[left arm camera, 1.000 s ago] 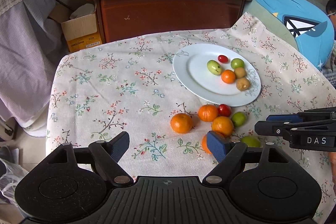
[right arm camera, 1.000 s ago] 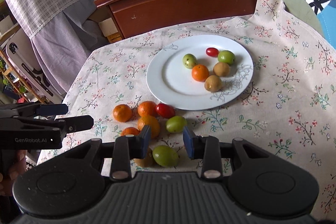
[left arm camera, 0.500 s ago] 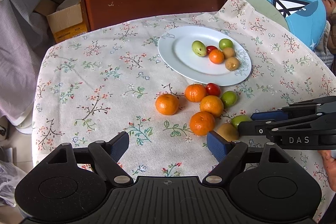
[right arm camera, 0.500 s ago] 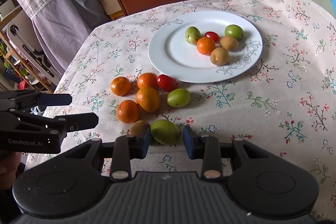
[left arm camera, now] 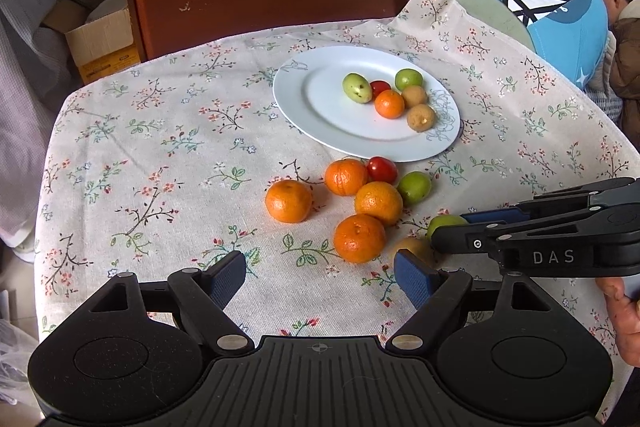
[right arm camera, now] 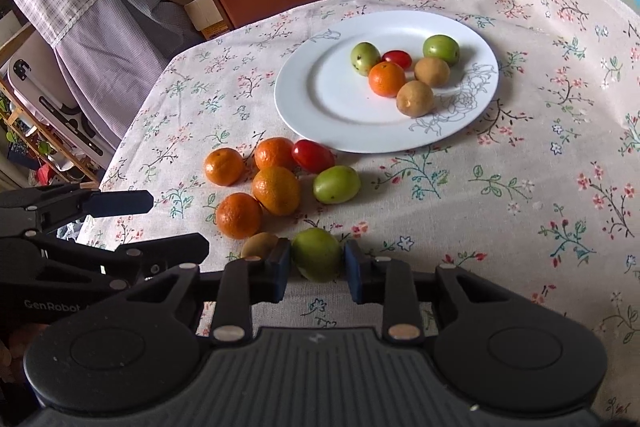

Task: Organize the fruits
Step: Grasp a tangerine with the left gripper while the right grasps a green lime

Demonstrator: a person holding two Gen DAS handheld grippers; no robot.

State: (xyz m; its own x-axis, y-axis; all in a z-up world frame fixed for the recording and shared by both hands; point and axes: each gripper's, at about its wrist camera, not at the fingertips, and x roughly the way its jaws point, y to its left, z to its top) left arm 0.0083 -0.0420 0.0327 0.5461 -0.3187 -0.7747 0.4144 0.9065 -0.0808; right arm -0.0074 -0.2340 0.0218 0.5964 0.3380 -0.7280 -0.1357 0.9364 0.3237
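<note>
I have the right tongs [right arm camera: 316,269] low over the table [right arm camera: 500,211], and the green fruit [right arm camera: 317,254] sits right between their blue pads [right arm camera: 280,269], nearest of all the loose fruit to me. The jaws are closing on it; both pads look to be at its sides, though I can't say they press yet. Its longer axis seems to run away from me, along the fingers, so the pads meet its narrow flanks, which should suit the grip. A small brown fruit [right arm camera: 259,245] lies just outside the left pad, close enough to get nudged.

The white plate [right arm camera: 312,107], where I judge this fruit belongs, lies ahead of the right tongs and slightly to the right, beyond the cluster of oranges [right arm camera: 276,189]. My left tongs [left arm camera: 320,275] hang wide open with nothing in them, the nearest orange [left arm camera: 359,238] just ahead.
</note>
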